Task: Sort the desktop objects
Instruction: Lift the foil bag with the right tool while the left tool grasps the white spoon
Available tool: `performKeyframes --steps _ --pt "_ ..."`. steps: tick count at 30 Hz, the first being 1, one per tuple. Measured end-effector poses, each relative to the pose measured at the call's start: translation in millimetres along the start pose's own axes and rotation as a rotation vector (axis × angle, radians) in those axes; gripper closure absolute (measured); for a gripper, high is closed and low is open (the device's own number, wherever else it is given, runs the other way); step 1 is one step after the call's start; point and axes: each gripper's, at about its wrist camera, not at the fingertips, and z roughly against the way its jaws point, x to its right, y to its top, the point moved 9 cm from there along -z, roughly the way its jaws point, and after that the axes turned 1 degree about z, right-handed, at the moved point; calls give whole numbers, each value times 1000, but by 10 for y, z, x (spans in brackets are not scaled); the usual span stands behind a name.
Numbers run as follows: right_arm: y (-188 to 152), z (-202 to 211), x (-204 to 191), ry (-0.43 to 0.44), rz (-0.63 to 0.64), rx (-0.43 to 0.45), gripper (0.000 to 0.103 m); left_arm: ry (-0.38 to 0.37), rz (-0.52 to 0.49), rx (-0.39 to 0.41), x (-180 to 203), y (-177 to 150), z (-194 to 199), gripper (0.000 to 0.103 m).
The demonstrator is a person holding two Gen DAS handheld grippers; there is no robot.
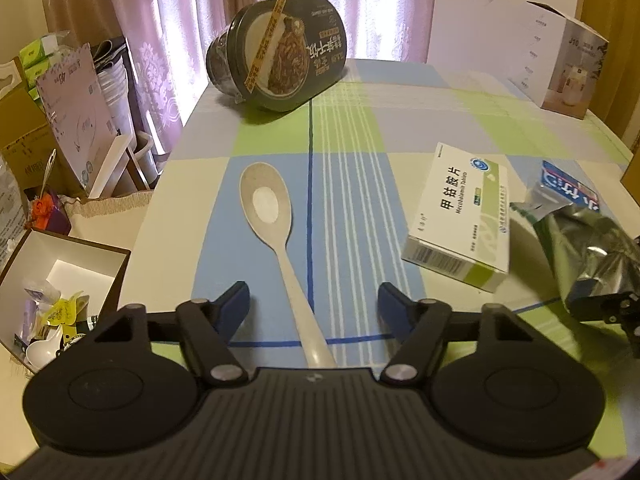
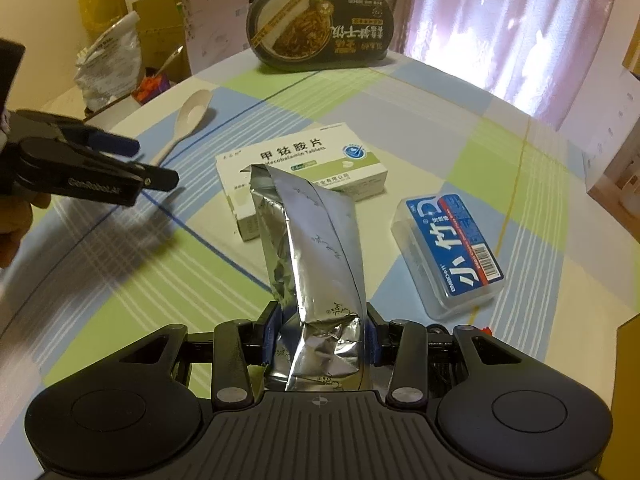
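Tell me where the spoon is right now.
The spoon lies on the checked tablecloth, its handle running between the open left gripper; the medicine box is to its right.

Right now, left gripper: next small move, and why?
Probably lower the left gripper and close on the spoon: its jaws are open, the handle lies between them, untouched. The right gripper already clamps the foil pouch.

A home: checked tablecloth (image 1: 360, 128), pink floral curtains (image 1: 168, 20), boxed household clutter (image 1: 60, 272).
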Motion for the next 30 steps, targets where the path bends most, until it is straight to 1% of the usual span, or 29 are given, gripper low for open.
performKeyframes --steps 2,15,19,21,23,26,27,30 --pt "14 -7 10 -2 -6 4 64 10 3 3 -35 14 -54 43" --pt "167 -110 59 -13 -54 18 65 27 31 51 -190 274 -285 44" --pt "196 -125 62 -12 -59 25 65 25 27 48 -229 344 -358 47" --pt "195 -131 64 -14 -64 26 65 28 21 47 -238 371 -379 52" --pt "197 -133 78 -14 -73 30 65 28 24 44 -255 395 -391 61" --pt "202 -138 85 -14 -79 31 65 24 24 42 -259 413 -397 69" --pt "201 -137 87 -14 -79 30 65 22 25 42 -261 414 -393 77" --pt "197 -131 91 -14 -84 29 65 19 18 29 -237 378 -349 78"
